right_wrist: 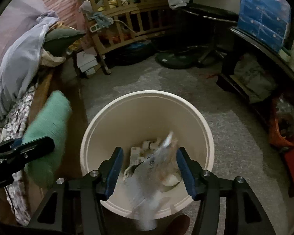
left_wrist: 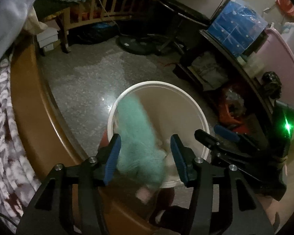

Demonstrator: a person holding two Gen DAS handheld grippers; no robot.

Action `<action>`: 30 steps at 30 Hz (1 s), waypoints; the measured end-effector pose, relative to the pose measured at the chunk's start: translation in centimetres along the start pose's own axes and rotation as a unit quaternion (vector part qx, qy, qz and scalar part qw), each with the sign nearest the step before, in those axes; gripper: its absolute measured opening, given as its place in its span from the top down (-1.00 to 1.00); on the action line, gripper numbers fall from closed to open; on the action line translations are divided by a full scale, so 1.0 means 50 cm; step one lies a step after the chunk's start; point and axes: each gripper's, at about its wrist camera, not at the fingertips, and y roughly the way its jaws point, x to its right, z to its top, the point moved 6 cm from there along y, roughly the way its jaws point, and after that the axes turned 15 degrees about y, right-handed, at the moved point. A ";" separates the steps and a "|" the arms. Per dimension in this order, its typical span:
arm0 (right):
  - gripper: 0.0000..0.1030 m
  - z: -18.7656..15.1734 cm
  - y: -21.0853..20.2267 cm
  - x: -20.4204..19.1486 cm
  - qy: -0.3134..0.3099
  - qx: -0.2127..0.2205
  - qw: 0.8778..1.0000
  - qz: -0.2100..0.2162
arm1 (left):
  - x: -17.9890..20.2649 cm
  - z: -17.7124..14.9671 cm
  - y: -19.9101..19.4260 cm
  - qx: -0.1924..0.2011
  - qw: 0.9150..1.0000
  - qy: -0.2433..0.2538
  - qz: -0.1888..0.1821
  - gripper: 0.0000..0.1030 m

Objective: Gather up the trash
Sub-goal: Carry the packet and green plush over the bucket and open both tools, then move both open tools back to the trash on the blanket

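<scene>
**Both grippers letting go over the bin**

On the far left runs the bed edge, its patterned blanket hanging beside the floor. Next comes the left gripper, poised above the left rim of the white bin. Its jaws stand parted, and a blurred green cloth lies between the blue pads; the pads do not seem to press on it, so it looks released, or nearly so, and dropping. Part of it hangs over the near rim, not wholly inside.

Right of that, the right gripper sits over the bin's middle, jaws likewise apart. A clear plastic wrapper, smeared by motion, is between the pads but apparently free of them. Paper scraps already lie at the bin's bottom.

To do this step well, I judge both hands should stay centred above the opening until each item is clear, and the left one should shift rightward so the cloth does not catch the rim.
</scene>
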 end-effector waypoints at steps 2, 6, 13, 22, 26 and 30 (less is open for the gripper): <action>-0.18 0.000 0.001 0.000 0.004 -0.003 1.000 0.005 | 0.000 0.001 -0.004 0.002 1.000 0.000 0.002 -0.04; -0.18 -0.002 0.000 -0.003 0.003 -0.004 1.000 0.005 | -0.009 -0.005 -0.009 0.000 1.000 -0.005 0.007 -0.05; -0.18 -0.015 0.001 -0.021 -0.014 -0.009 1.000 0.012 | -0.040 -0.028 -0.053 0.003 0.999 0.004 0.053 -0.05; -0.19 -0.035 -0.010 -0.084 -0.043 -0.006 0.999 0.031 | -0.117 -0.074 -0.134 0.007 0.992 0.010 0.126 -0.05; -0.22 -0.047 -0.030 -0.140 -0.069 0.000 0.997 0.044 | -0.162 -0.101 -0.179 0.011 0.988 0.000 0.152 -0.05; -0.28 -0.066 -0.051 -0.214 -0.098 -0.002 0.993 0.070 | -0.219 -0.144 -0.233 0.011 0.984 -0.023 0.177 -0.05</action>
